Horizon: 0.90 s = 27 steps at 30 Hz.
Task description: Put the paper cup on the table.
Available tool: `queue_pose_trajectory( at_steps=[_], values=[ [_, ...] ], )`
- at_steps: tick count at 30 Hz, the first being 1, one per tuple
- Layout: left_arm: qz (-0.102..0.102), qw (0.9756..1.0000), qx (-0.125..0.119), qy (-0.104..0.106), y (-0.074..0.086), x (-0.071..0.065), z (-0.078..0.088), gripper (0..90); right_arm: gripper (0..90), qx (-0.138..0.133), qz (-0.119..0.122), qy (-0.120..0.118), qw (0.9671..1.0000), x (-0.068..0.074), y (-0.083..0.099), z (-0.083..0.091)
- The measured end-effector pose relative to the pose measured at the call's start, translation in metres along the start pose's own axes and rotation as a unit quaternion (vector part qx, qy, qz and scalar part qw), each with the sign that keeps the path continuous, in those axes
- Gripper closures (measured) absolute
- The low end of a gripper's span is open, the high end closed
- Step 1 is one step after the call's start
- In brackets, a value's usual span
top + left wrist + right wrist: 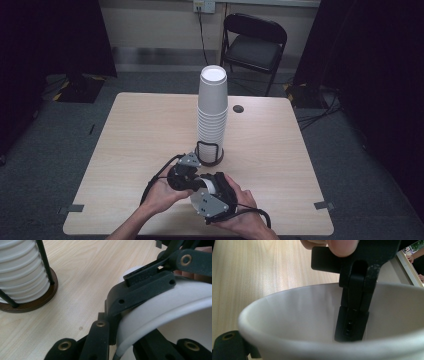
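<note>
1. Most cups look already done: a tall stack of white cups [212,112] stands upside down in the wire holder [209,153] mid-worktop [140,135].
2. One loose paper cup [207,186] sits near the front edge, left claw [186,172] clamped on its rim, right claw [214,199] gripping its wall too.
3. Left to do, I'd guess: get this cup onto the stack.
</note>
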<state>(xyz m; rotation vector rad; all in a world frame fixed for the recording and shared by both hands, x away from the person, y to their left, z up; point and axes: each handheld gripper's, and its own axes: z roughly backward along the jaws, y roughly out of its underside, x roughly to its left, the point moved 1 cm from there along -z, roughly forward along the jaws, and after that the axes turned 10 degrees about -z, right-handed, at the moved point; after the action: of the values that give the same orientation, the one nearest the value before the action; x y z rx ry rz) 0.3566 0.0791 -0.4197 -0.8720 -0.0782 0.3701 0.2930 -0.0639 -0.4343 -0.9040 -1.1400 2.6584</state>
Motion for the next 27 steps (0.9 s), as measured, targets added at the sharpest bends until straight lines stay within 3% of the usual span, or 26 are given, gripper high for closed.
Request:
queue_pose_trajectory(
  at_steps=[3, 12, 20, 25, 27],
  values=[
    [0.001, 0.9999, -0.011, -0.001, 0.001, 0.0, -0.001, 85.3, 11.1, -0.003, 0.007, -0.001, 1.0, -0.001, 0.001, 0.0],
    [0.007, 0.9993, -0.035, -0.011, 0.002, 0.002, 0.002, 76.7, 11.5, -0.008, -0.018, 0.009, 0.9998, -0.007, 0.005, 0.004],
    [0.014, 0.9978, -0.059, -0.026, 0.006, 0.004, 0.005, 60.7, 11.6, -0.013, -0.043, 0.016, 0.9989, -0.016, 0.009, 0.006],
    [0.027, 0.9943, -0.078, -0.067, 0.011, 0.009, 0.01, 46.9, 11.6, -0.016, -0.06, 0.02, 0.9979, -0.021, 0.014, 0.007],
    [0.031, 0.9937, -0.082, -0.07, 0.012, 0.011, 0.012, 43.0, 11.6, -0.016, -0.064, 0.021, 0.9976, -0.022, 0.014, 0.008]
  ],
)
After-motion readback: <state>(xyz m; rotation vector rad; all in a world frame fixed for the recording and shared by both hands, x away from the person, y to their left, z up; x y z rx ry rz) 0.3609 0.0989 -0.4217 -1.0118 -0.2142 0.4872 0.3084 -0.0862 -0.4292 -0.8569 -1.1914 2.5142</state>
